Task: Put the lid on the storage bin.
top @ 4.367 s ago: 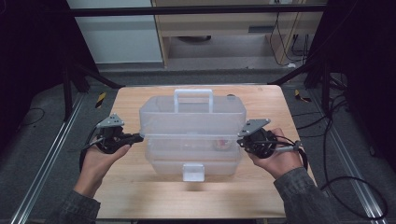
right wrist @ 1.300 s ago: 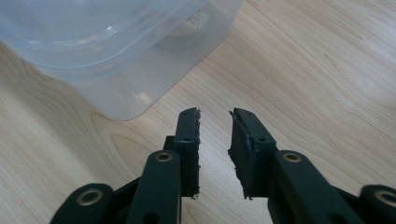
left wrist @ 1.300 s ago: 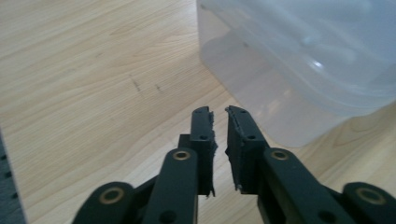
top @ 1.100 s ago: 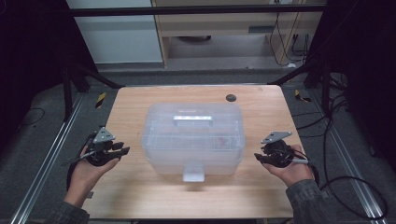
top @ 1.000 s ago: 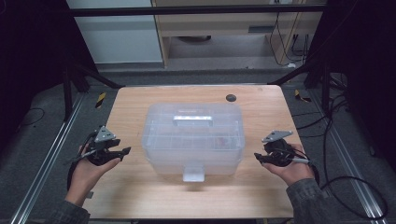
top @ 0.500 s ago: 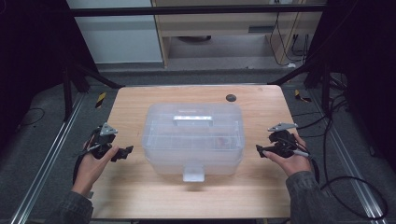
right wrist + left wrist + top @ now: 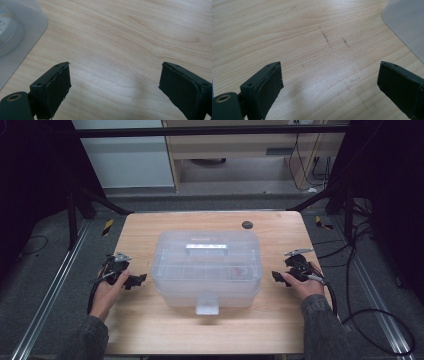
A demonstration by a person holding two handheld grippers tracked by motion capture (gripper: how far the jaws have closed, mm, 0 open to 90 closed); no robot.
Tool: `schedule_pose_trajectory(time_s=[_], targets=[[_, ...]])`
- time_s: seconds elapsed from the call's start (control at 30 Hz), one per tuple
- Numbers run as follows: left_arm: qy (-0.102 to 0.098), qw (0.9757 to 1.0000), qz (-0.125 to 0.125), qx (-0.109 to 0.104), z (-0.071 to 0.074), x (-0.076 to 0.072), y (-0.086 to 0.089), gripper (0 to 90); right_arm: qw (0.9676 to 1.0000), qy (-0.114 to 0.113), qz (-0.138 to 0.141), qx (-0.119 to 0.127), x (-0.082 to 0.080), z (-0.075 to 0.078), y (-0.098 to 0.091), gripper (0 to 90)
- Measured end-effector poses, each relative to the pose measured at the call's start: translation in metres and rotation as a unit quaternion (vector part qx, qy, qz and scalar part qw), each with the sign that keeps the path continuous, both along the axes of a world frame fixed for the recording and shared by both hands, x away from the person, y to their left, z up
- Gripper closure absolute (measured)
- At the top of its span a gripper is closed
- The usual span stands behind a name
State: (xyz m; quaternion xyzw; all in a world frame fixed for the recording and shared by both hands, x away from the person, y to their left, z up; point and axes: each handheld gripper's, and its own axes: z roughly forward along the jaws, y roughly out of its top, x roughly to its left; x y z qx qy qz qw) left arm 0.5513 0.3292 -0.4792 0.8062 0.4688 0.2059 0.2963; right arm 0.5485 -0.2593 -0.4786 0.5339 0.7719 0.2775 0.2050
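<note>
A translucent plastic box [image 7: 207,267] with a flat-lying handle and a front latch rests in the middle of the wooden table [image 7: 150,227]. My left gripper [image 7: 135,281] hovers low just left of the box, apart from it. Its jaws have just been opening and stand open [image 7: 329,75] over bare wood, with a corner of the box [image 7: 409,22] at the upper right. My right gripper [image 7: 278,277] sits just right of the box, also apart. Its jaws have just been opening and are open [image 7: 113,72] with nothing between them; the box corner [image 7: 17,27] lies at the upper left.
A small dark round spot [image 7: 247,225] marks the table behind the box. Metal rails run along the floor on both sides. Cables [image 7: 360,315] trail on the floor at the right. Bare wood lies in front of the box.
The box's handle stood up with both grippers at its sides; now it lies flat and they are off it. Over the last second both grippers sank toward the table and their jaws spread.
</note>
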Motion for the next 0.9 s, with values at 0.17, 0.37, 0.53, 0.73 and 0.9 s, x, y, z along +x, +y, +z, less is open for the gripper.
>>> schedule_pose_trajectory(time_s=[0.17,0.37,0.53,0.73,0.9], targets=[[-0.007,0.9999,0.007,-0.007,-0.009,0.005,-0.001,5.4,0.9998,-0.005,-0.015,0.011,0.007,-0.008,-0.001,10.1],[-0.003,0.9999,0.008,-0.006,-0.016,0.010,-0.005,5.3,0.9995,-0.010,-0.027,0.015,0.011,-0.016,-0.001,9.8],[-0.002,0.9999,0.011,-0.010,-0.021,0.012,-0.008,5.3,0.9991,-0.010,-0.039,0.009,0.013,-0.023,0.002,9.7],[-0.021,0.9992,0.018,-0.028,-0.028,0.011,-0.007,2.1,0.9986,-0.030,-0.040,0.015,0.014,-0.029,0.004,3.1],[-0.021,0.9992,0.018,-0.028,-0.028,0.011,-0.008,1.2,0.9977,-0.047,-0.044,0.023,0.013,-0.034,0.004,0.4]])
